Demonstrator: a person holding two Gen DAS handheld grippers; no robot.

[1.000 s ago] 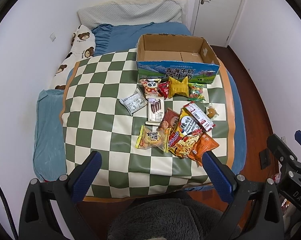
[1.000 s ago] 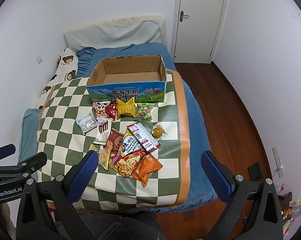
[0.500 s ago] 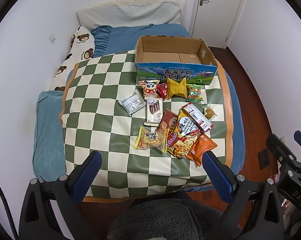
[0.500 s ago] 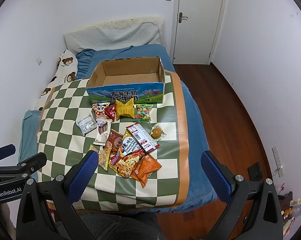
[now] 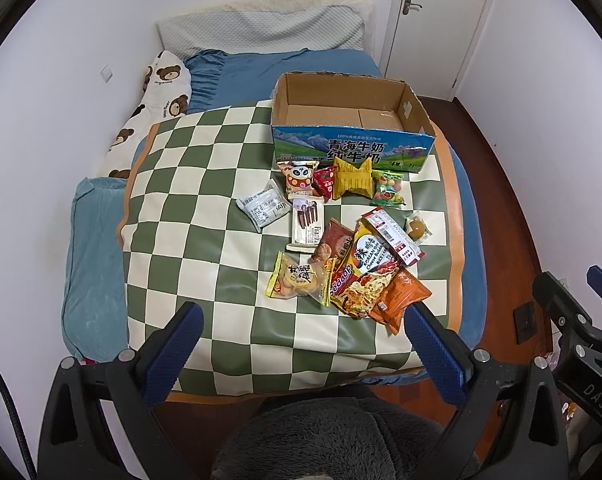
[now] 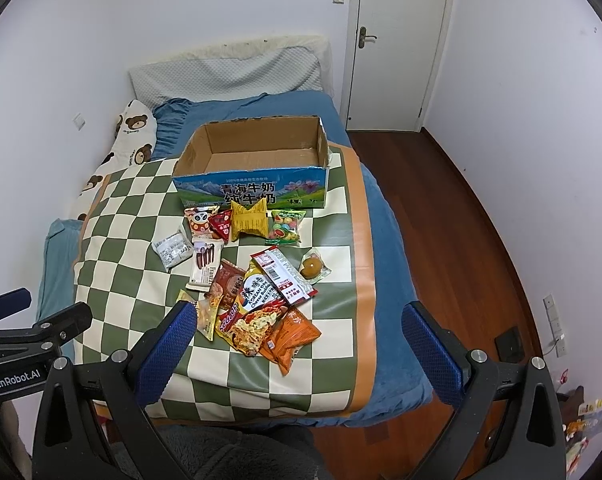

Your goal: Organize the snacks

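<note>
- Crinkly foil and plastic snack packets lay scattered on the checked mat, just in front of the empty cardboard box; none were in it yet.
- They looked light, soft and slippery, and best pinched at a flat sealed edge; the orange packet, farthest from the box, offered a free corner.
- The wrapped round cake was probably fragile, though small in view.
- The left gripper and right gripper were both spread wide, holding nothing, well short of the box.
- Compared with a second before, the snacks sat unmoved; both views had barely shifted.
</note>
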